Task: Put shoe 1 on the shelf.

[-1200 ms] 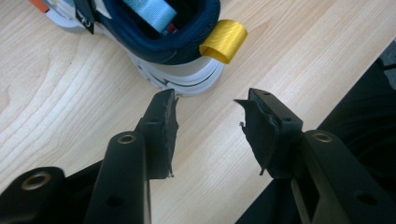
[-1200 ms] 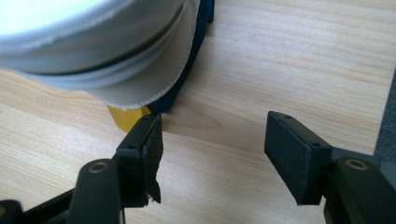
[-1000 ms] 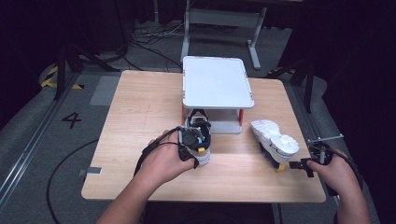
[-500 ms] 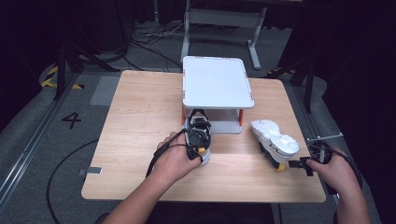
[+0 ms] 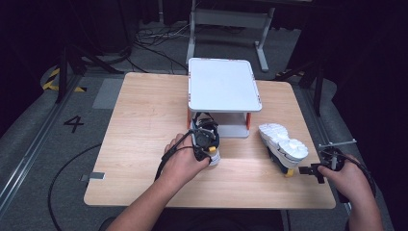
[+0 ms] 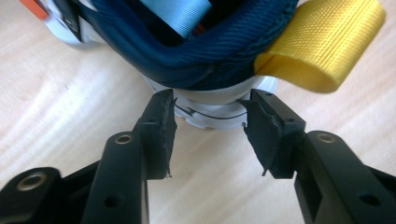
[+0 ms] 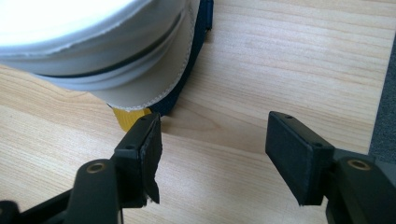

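Your left gripper [image 6: 208,126] has dropped behind the upright shoe [image 5: 206,139] under the white rack's [image 5: 223,89] front edge; its jaws, just widening, bracket the heel without pinching it; your right gripper [image 7: 212,154] rests spread by the overturned shoe [image 5: 283,148] near the table's [image 5: 144,125] right edge.

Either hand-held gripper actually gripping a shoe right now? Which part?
Neither: left hand-held gripper straddles the upright shoe's white heel, pads apparently not pressing. Right hand-held gripper is open beside the overturned shoe.

A lab: floor rails [image 5: 29,159], loose cables [image 5: 159,41], numbered floor marking [image 5: 73,123].
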The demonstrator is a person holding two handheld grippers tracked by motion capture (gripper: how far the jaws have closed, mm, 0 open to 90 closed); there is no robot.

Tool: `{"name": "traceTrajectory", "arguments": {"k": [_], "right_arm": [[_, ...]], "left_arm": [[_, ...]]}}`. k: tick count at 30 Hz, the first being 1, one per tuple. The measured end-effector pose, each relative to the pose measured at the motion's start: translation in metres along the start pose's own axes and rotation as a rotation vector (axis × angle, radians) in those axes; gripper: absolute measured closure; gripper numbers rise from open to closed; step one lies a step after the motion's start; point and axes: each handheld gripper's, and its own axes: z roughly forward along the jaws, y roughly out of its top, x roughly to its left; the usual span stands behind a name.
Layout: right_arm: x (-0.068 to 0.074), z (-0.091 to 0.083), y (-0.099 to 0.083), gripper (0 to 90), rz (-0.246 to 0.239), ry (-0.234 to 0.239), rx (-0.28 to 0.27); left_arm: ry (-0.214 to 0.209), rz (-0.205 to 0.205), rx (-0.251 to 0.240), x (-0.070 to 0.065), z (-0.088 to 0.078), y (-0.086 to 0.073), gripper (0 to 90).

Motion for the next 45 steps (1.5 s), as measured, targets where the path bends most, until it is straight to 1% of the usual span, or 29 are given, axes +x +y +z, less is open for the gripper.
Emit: {"name": "traceTrajectory", "arguments": {"k": [1, 3, 4, 6, 8, 9, 10, 11, 14, 15, 16, 17, 18, 19, 21, 23, 24, 25, 27, 28, 29, 30, 31, 32, 33, 34, 39, 42, 45], "right_arm": [[0.000, -0.001, -0.001, 36.8, 0.001, 0.000, 0.000], [-0.001, -0.002, -0.002, 36.8, 0.007, -0.004, -0.004], [-0.002, -0.002, -0.004, 36.7, 0.013, -0.007, -0.003], [-0.002, -0.001, -0.004, 36.6, 0.009, -0.006, -0.001], [-0.001, -0.001, -0.006, 36.5, 0.014, -0.006, 0.001], [-0.001, -0.001, -0.006, 36.4, 0.017, -0.006, 0.002], [-0.002, -0.001, -0.007, 36.3, 0.018, -0.005, 0.001], [-0.002, -0.002, -0.008, 36.3, 0.025, -0.007, 0.000], [-0.004, -0.002, -0.009, 35.9, 0.025, -0.015, -0.003], [-0.004, -0.002, -0.009, 35.7, 0.033, -0.016, -0.001], [-0.004, -0.002, -0.009, 35.5, 0.024, -0.015, -0.007], [-0.004, -0.002, -0.009, 35.5, 0.023, -0.013, -0.005], [-0.003, -0.002, -0.009, 35.5, 0.021, -0.011, -0.006], [-0.002, -0.002, -0.009, 35.5, 0.021, -0.009, -0.007], [-0.002, -0.003, -0.009, 35.4, 0.021, -0.007, -0.010], [-0.003, -0.002, -0.009, 35.3, 0.023, -0.008, -0.009], [-0.004, -0.002, -0.009, 35.2, 0.025, -0.010, -0.007], [-0.004, -0.001, -0.009, 35.1, 0.031, -0.013, -0.003], [-0.003, 0.000, -0.010, 34.7, 0.030, -0.009, 0.000], [-0.003, 0.001, -0.010, 34.5, 0.031, -0.009, -0.001], [-0.003, 0.001, -0.010, 34.2, 0.033, -0.009, -0.002], [-0.002, 0.001, -0.010, 33.9, 0.030, -0.008, -0.011], [-0.002, 0.001, -0.010, 33.9, 0.030, -0.008, -0.011], [-0.002, 0.001, -0.010, 33.9, 0.036, -0.007, -0.009], [-0.002, 0.001, -0.010, 33.9, 0.036, -0.007, -0.009], [-0.003, 0.000, -0.010, 33.9, 0.037, -0.006, -0.008], [-0.004, 0.002, -0.010, 33.9, 0.041, -0.009, -0.003], [-0.003, 0.003, -0.010, 34.0, 0.043, -0.008, 0.000], [-0.003, 0.004, -0.010, 34.0, 0.040, -0.006, 0.003]], "left_arm": [[0.000, -0.011, -0.007, 0.002, -0.001, 0.002, 52.4], [0.018, -0.011, -0.041, 0.006, -0.001, 0.006, 52.3], [0.021, -0.024, -0.045, 0.008, -0.001, 0.008, 52.0], [0.031, -0.027, -0.056, 0.011, -0.001, 0.011, 51.9], [0.047, -0.010, -0.061, 0.008, -0.003, 0.010, 52.0], [0.034, -0.016, -0.063, 0.006, -0.006, 0.010, 51.6], [0.020, -0.008, -0.080, 0.003, -0.009, 0.010, 50.6], [0.023, 0.002, -0.090, 0.000, -0.011, 0.010, 48.8], [0.051, 0.028, -0.118, -0.010, -0.011, 0.012, 39.9], [0.063, 0.038, -0.125, -0.011, -0.009, 0.013, 37.0], [0.076, 0.039, -0.137, -0.011, -0.005, 0.015, 34.9], [0.100, 0.048, -0.148, -0.011, -0.002, 0.017, 34.5], [0.124, 0.047, -0.141, -0.009, 0.001, 0.019, 34.4], [0.124, 0.045, -0.150, -0.007, 0.003, 0.020, 34.9], [0.111, 0.034, -0.167, -0.002, 0.002, 0.023, 33.5], [0.098, 0.043, -0.204, 0.003, 0.000, 0.025, 35.5], [0.100, 0.047, -0.210, 0.005, -0.001, 0.027, 36.8], [0.087, 0.044, -0.203, 0.007, -0.001, 0.028, 36.8], [0.080, 0.055, -0.200, 0.009, -0.002, 0.031, 36.8], [0.073, 0.064, -0.206, 0.010, -0.003, 0.031, 36.9], [0.074, 0.070, -0.227, 0.012, -0.004, 0.031, 37.4], [0.087, 0.092, -0.274, 0.016, -0.003, 0.031, 39.5], [0.087, 0.092, -0.274, 0.016, -0.003, 0.031, 42.1], [0.112, 0.103, -0.284, 0.019, -0.002, 0.031, 42.1], [0.130, 0.108, -0.291, 0.022, -0.002, 0.031, 46.4], [0.136, 0.103, -0.299, 0.025, 0.000, 0.033, 48.2], [0.123, 0.054, -0.337, 0.035, 0.010, 0.038, 47.8], [0.125, 0.053, -0.358, 0.038, 0.017, 0.042, 47.2], [0.148, 0.064, -0.375, 0.040, 0.023, 0.046, 47.5]]}}
